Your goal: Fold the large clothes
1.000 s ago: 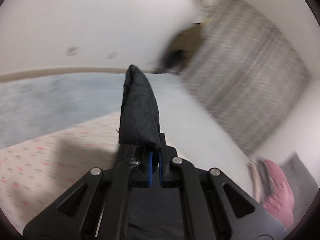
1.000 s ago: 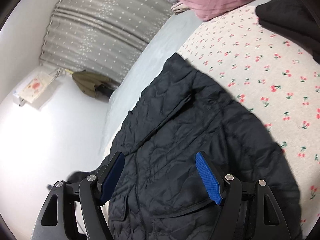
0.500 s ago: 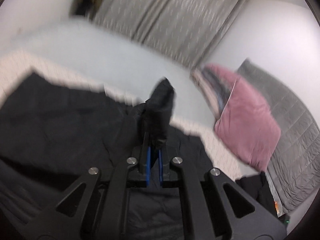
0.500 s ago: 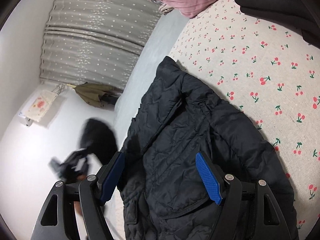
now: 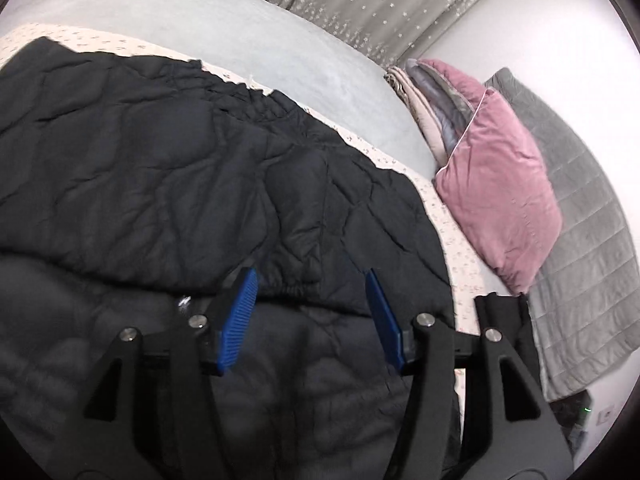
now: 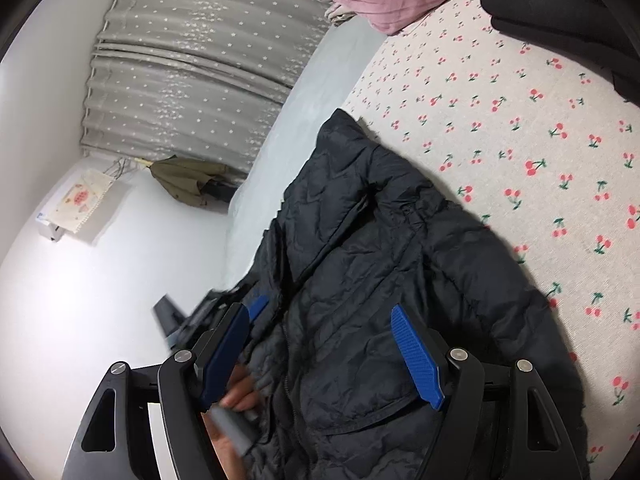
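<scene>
Black quilted fabric fills the left and centre of the left wrist view: a puffy jacket [image 5: 168,168] with wavy stitch lines, a sleeve laid across its body, its gathered elastic cuff lying just ahead of the left gripper [image 5: 310,304]. The ribbed blue pads [image 5: 240,316] stand apart and are opening, with nothing pressed between them. Behind, a pale grey-blue blanket [image 5: 256,44] swells smoothly; at right a pink velvet cushion [image 5: 496,184] leans on a grey quilted headboard [image 5: 588,240], and star-dotted curtains [image 5: 380,4] hang at the top.

From the right wrist view, the jacket [image 6: 360,248] spreads from centre to bottom edge over a cream sheet printed with red cherries [image 6: 520,100]. The right gripper [image 6: 326,350] hovers over it, blue pads wide apart, holding nothing. At lower left a person's hand [image 6: 236,404] grips a grey handle beside the jacket's edge.
</scene>
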Motion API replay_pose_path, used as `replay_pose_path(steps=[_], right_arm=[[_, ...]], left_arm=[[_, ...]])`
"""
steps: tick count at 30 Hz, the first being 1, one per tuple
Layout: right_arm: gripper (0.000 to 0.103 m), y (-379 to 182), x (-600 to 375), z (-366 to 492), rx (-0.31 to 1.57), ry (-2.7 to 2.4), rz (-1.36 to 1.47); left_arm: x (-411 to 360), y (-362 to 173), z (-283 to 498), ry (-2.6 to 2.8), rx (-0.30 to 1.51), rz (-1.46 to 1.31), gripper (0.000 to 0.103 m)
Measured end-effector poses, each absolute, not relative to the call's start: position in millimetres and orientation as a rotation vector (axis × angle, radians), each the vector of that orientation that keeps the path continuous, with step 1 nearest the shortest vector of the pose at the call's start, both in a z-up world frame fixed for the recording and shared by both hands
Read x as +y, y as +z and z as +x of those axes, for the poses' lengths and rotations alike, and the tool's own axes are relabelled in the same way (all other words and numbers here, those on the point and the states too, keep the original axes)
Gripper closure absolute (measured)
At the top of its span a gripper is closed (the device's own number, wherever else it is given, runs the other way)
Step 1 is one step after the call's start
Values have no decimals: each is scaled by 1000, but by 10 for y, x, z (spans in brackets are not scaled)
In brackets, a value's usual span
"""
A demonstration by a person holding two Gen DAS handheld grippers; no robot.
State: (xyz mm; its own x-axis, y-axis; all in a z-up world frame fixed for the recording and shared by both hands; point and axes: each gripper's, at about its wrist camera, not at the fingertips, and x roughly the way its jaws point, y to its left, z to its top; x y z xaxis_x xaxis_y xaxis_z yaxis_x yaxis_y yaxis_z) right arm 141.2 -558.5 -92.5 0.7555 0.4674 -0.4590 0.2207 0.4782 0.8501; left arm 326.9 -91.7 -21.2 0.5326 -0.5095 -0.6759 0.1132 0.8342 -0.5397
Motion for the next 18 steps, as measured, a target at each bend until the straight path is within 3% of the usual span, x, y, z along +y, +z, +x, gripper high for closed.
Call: replay_pose_path(steps=[2,9,18], right_arm=[[28,-951,-5616,1419,743,146,1078],[28,-912,-5647,1407,735,117,1034],[28,-791,-5657,1262,723,11,911]], left_arm=[[-746,-82,3061,-360,931,-440,44],[215,236,2129,-58,892,-300,27],[1560,-72,1158,129,963,-470,26]])
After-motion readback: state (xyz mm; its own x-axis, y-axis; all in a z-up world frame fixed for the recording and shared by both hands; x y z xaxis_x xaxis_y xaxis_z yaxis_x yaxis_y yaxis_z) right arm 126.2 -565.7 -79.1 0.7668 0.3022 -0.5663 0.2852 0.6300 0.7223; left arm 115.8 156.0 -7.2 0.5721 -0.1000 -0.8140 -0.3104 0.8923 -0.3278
